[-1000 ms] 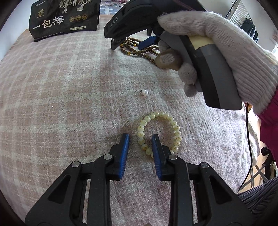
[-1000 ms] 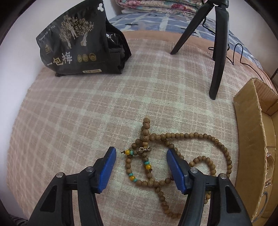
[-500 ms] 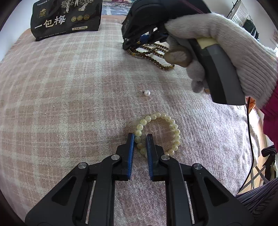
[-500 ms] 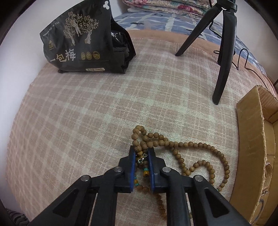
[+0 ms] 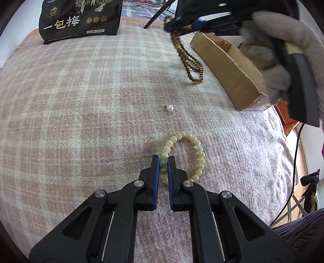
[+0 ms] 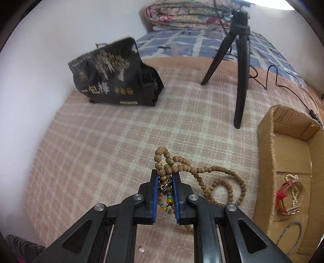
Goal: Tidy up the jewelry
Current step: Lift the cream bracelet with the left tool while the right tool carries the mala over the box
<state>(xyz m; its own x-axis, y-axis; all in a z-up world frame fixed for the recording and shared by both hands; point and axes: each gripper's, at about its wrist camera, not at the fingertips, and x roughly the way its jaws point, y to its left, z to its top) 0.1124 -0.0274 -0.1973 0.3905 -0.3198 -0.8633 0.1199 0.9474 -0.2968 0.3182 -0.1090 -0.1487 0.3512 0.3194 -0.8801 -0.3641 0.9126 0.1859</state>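
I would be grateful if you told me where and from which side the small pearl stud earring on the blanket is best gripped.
Take the pearl earring by its round pearl, coming down from above with the fingers either side of it. It lies flat, alone on the plaid blanket, its thin post pointing left; the post looks too fine to pinch reliably, and the pearl is the bulkiest part.

We see a pink-and-cream plaid blanket (image 6: pixel 105 141) spread over the bed, with a black snack bag (image 6: pixel 113 81) printed with white trees and characters standing near the wall. A black tripod (image 6: pixel 239 66) stands on the blanket to the bag's right, a black cable (image 6: pixel 271 76) trailing behind it. Farther back lie a blue patterned sheet (image 6: pixel 194 44) and a folded floral quilt (image 6: pixel 182 16).
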